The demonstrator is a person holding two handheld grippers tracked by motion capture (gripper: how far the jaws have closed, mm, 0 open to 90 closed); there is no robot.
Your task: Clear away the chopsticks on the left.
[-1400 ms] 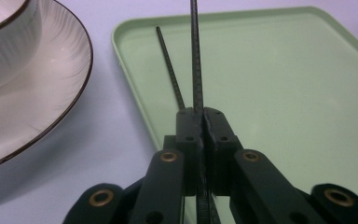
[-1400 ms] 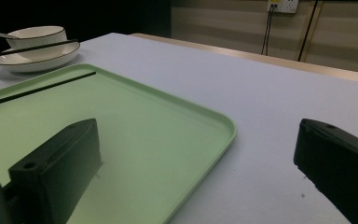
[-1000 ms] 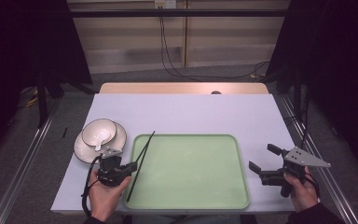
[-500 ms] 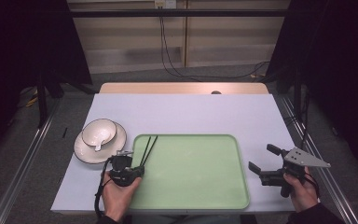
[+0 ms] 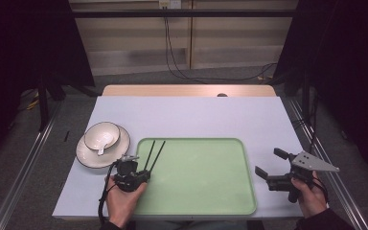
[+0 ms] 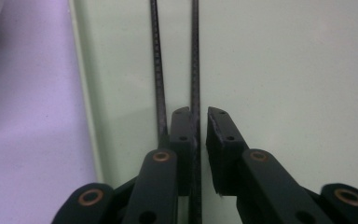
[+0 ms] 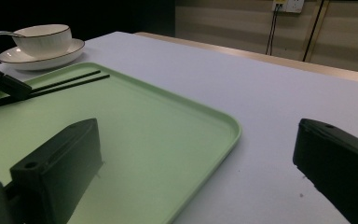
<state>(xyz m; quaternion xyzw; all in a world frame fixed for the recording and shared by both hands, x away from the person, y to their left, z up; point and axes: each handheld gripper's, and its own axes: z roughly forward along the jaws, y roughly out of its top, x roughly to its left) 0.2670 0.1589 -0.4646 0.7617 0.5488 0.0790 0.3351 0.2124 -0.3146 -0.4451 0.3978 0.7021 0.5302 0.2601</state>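
Note:
Two black chopsticks lie side by side along the left part of the pale green tray, tips pointing away from me. My left gripper rests low on the tray over their near ends. In the left gripper view one chopstick runs between the jaws of that gripper, against the left pad with a slim gap to the right pad; the other chopstick passes outside the left jaw. The jaws have just been opening. My right gripper stands open and empty on the table right of the tray.
A white bowl with a spoon in it sits on a saucer left of the tray. In the right gripper view the bowl is far left, beyond the tray's rim. Cables hang behind the table.
The left gripper moved right from the tray's left edge onto the tray. The chopsticks, earlier held as one slanted line, now lie on the tray as two, and the jaws have parted slightly.

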